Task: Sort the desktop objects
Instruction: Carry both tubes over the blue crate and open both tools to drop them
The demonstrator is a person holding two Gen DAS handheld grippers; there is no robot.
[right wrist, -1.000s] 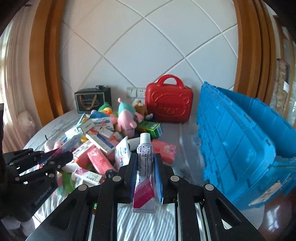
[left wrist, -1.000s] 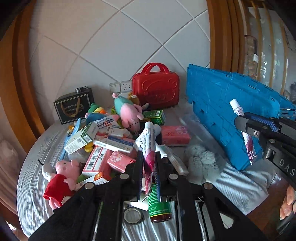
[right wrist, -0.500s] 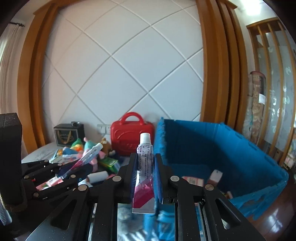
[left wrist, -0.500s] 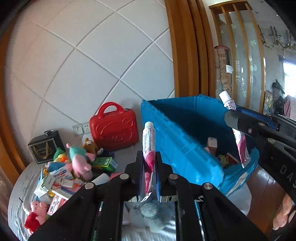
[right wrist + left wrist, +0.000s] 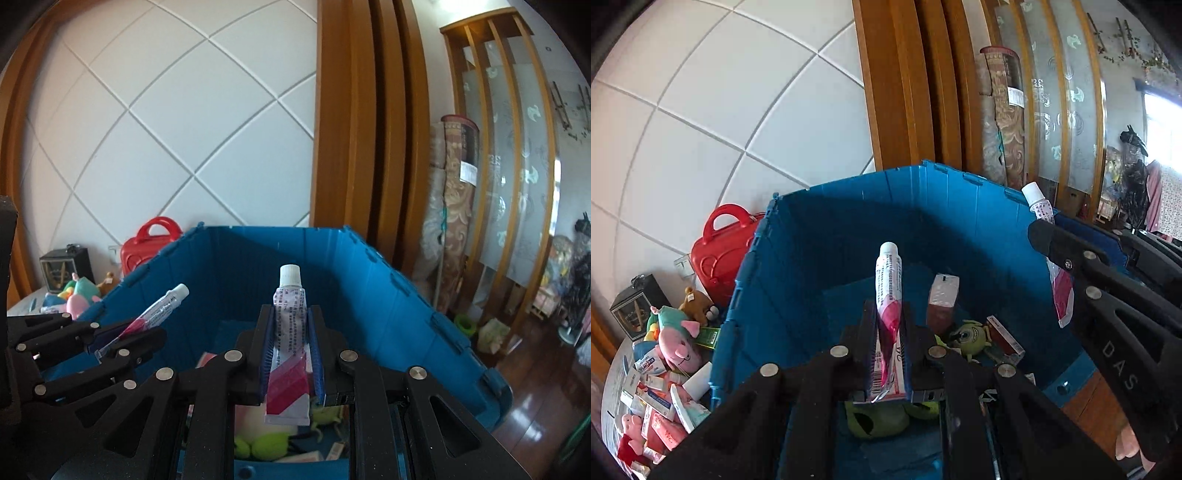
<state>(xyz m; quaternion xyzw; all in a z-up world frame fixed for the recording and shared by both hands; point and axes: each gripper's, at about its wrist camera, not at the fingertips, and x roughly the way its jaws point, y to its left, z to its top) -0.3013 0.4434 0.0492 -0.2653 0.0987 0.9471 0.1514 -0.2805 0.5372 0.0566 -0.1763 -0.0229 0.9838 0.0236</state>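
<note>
Indoors: tiled wall (image 5: pixel 701 110), blue crate (image 5: pixel 820 258); above it, each hand-held gripper, left (image 5: pixel 889 341) and right (image 5: pixel 291 343), pinches a tube: left tube (image 5: pixel 887 288), right tube (image 5: pixel 289 332).

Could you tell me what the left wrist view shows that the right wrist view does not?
Only the left wrist view shows the heap of small boxes and a red-dressed pig plush on the table, plus a green one-eyed plush in the crate. Only the right wrist view shows the glossy wood floor. Both show the blue crate, red case, and each gripper, left and right, shut on a tube.
</note>
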